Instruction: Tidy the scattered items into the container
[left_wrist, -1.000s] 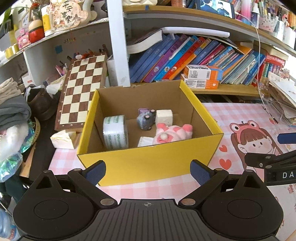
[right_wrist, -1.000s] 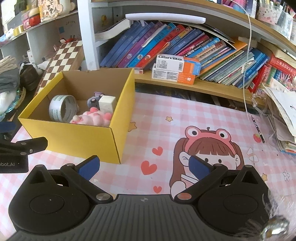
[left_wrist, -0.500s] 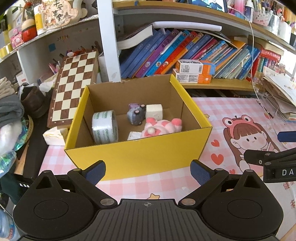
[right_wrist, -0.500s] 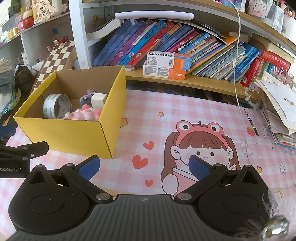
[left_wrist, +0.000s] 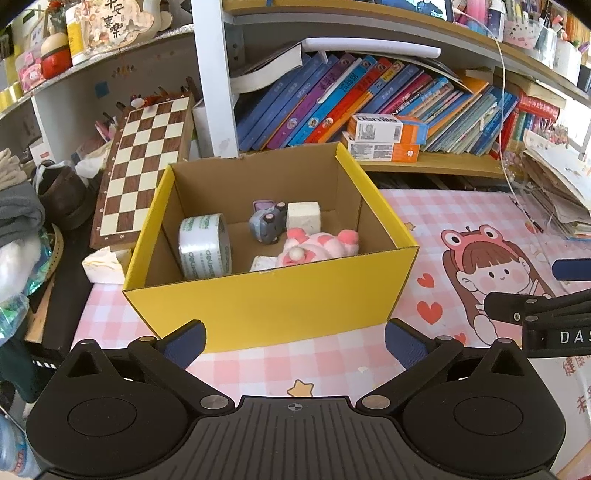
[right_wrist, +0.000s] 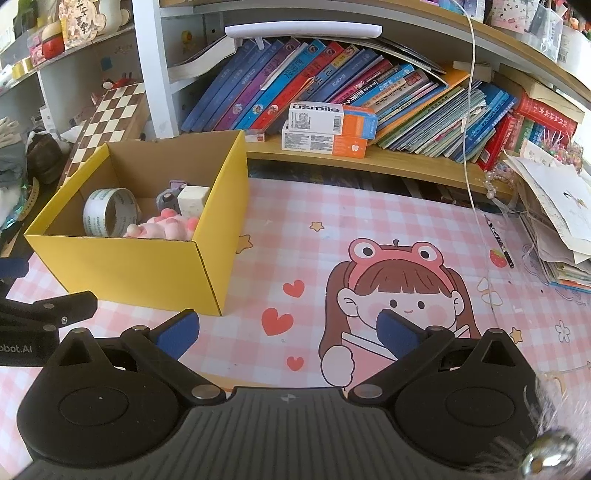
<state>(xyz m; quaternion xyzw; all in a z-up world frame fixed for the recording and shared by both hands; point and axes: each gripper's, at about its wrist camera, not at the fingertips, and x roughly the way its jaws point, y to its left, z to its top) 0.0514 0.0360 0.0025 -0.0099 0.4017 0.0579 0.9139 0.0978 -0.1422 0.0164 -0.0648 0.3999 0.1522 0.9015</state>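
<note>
A yellow cardboard box (left_wrist: 266, 306) stands on the pink checked mat, also in the right wrist view (right_wrist: 129, 269). Inside lie a roll of clear tape (left_wrist: 205, 245), a grey toy (left_wrist: 266, 225), a white block (left_wrist: 303, 217), a pink plush (left_wrist: 317, 248) and a small white piece (left_wrist: 263, 263). My left gripper (left_wrist: 293, 341) is open and empty, just in front of the box. My right gripper (right_wrist: 288, 332) is open and empty over the mat, right of the box.
A chessboard (left_wrist: 144, 162) leans behind the box at the left. A shelf of books (right_wrist: 332, 92) with orange-white cartons (right_wrist: 328, 127) runs along the back. Papers (right_wrist: 554, 218) pile up at the right. A tissue pack (left_wrist: 103, 264) lies left of the box.
Both grippers have drawn back from the box, which now looks smaller and farther. Both stay open and empty.
</note>
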